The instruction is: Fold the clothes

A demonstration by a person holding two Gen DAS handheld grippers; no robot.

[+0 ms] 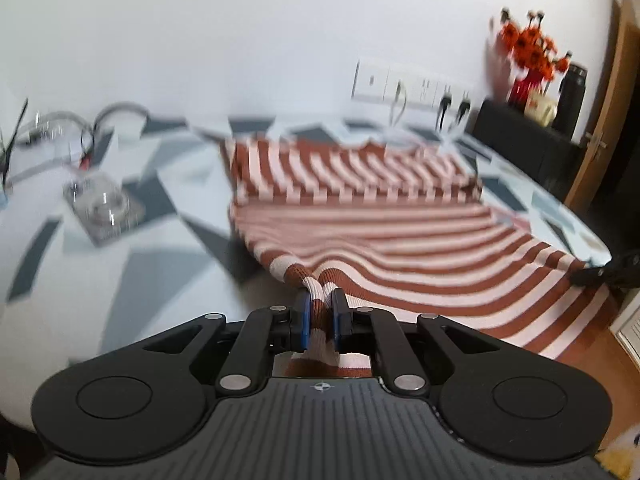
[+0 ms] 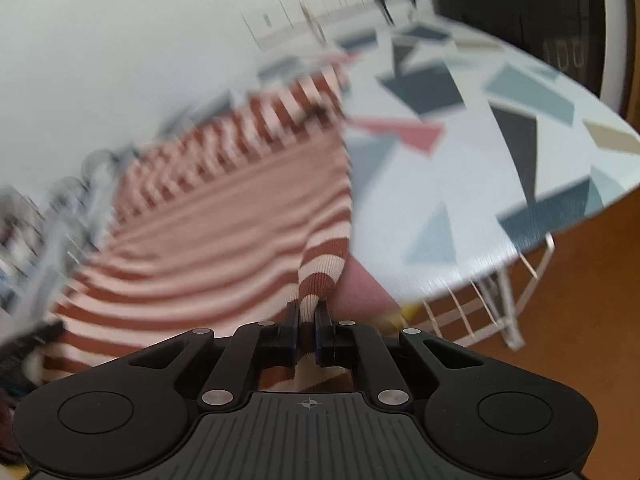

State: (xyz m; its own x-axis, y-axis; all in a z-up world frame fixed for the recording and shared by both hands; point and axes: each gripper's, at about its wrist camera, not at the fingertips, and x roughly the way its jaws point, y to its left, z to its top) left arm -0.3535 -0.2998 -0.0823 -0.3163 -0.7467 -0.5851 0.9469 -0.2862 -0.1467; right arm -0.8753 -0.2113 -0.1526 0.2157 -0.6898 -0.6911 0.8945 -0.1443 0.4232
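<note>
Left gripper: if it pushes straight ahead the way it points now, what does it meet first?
Probably the striped sweater itself: the left gripper is already shut on its near hem, and the garment spreads across the table directly ahead. Depth is unclear.

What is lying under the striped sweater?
The striped sweater lies on a table with a grey and blue geometric pattern, visible around it. Its near hem hangs past the table edge. Whatever the cloth covers cannot be seen.

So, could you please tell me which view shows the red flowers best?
The left wrist view: the red flowers stand on the dark cabinet against the wall, blurred but recognisable. The right wrist view shows only that cabinet's front, cropped above, so no flowers.
</note>
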